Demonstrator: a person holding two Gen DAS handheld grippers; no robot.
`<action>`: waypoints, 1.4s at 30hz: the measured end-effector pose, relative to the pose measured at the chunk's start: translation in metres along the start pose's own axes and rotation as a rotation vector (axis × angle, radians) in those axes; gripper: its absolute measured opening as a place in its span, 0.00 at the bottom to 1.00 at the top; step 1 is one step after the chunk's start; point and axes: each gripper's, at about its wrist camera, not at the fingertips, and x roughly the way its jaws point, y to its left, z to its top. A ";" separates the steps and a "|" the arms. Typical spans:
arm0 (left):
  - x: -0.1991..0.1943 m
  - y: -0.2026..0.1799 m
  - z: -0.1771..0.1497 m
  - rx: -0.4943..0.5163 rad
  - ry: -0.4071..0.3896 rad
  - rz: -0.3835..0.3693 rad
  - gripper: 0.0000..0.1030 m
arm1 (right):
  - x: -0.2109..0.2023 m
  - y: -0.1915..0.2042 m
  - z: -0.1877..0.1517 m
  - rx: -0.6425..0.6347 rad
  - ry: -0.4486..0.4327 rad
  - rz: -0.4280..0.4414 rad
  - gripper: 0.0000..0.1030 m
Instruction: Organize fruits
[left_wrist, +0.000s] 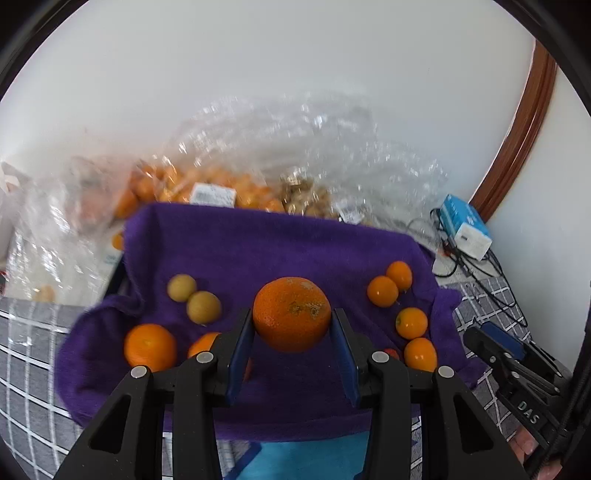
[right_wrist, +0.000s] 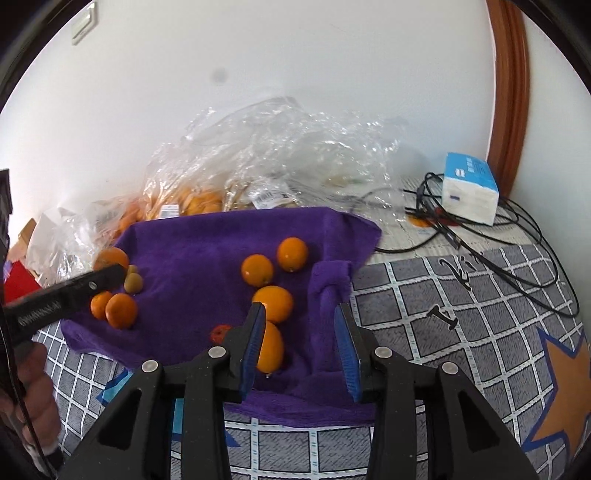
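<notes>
Fruit lies spread on the purple towel (left_wrist: 280, 251) before you. At its left edge two greenish-yellow fruits (left_wrist: 194, 298) touch each other, with a mandarin (left_wrist: 150, 347) just below them and a second one (left_wrist: 202, 343) half hidden behind your left gripper's finger. Your left gripper (left_wrist: 292, 325) has its jaws clamped on a large orange (left_wrist: 291, 314), pads pressing on both sides, the fruit held above the middle of the towel. Toward the right side four small oranges (left_wrist: 410, 323) sit in a loose column, the upper two touching. Your right gripper (right_wrist: 301, 334) stands over the towel's right edge with its jaws parted and nothing between them; the nearest orange (right_wrist: 271, 347) lies just outside its left finger. Behind the towel sits a clear plastic bag (right_wrist: 258, 155) with more fruit, and at the far right a tissue pack (right_wrist: 469, 192) among black cables (right_wrist: 517, 236).
</notes>
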 end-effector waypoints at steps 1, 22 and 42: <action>0.004 -0.001 -0.001 -0.001 0.011 0.000 0.39 | 0.001 -0.001 0.000 0.003 0.003 -0.002 0.38; 0.043 -0.014 -0.010 0.050 0.129 0.056 0.39 | 0.009 0.003 -0.004 -0.032 0.025 -0.039 0.42; -0.055 -0.002 -0.020 0.057 0.026 0.042 0.51 | -0.027 0.024 -0.010 -0.101 0.014 -0.048 0.42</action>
